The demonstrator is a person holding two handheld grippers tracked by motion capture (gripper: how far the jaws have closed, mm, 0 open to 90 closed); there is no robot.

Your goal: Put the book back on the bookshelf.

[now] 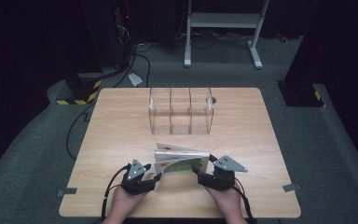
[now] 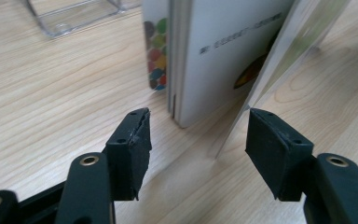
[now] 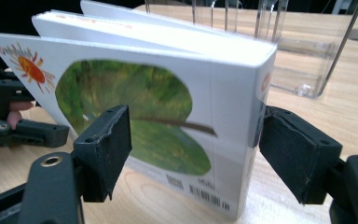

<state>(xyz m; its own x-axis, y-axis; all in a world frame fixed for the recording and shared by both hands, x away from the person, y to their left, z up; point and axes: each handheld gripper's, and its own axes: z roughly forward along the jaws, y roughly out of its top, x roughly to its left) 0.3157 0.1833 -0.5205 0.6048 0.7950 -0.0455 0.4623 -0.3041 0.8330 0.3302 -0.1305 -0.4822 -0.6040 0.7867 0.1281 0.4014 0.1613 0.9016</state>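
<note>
Where pages fan, book upright — claws parted, text blurred.

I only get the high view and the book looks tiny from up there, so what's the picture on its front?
Observer: In the right gripper view, the book has a big green leaf on its cover, with an orange sun in one corner.
Operator: Is my left gripper squeezing a page?
Observer: No. The left gripper is open. One thin page stands between its jaws, close to one of them.
Operator: Anything else colourful?
Observer: Yes. The left gripper view shows a column of coloured dots along the edge of one page.
</note>
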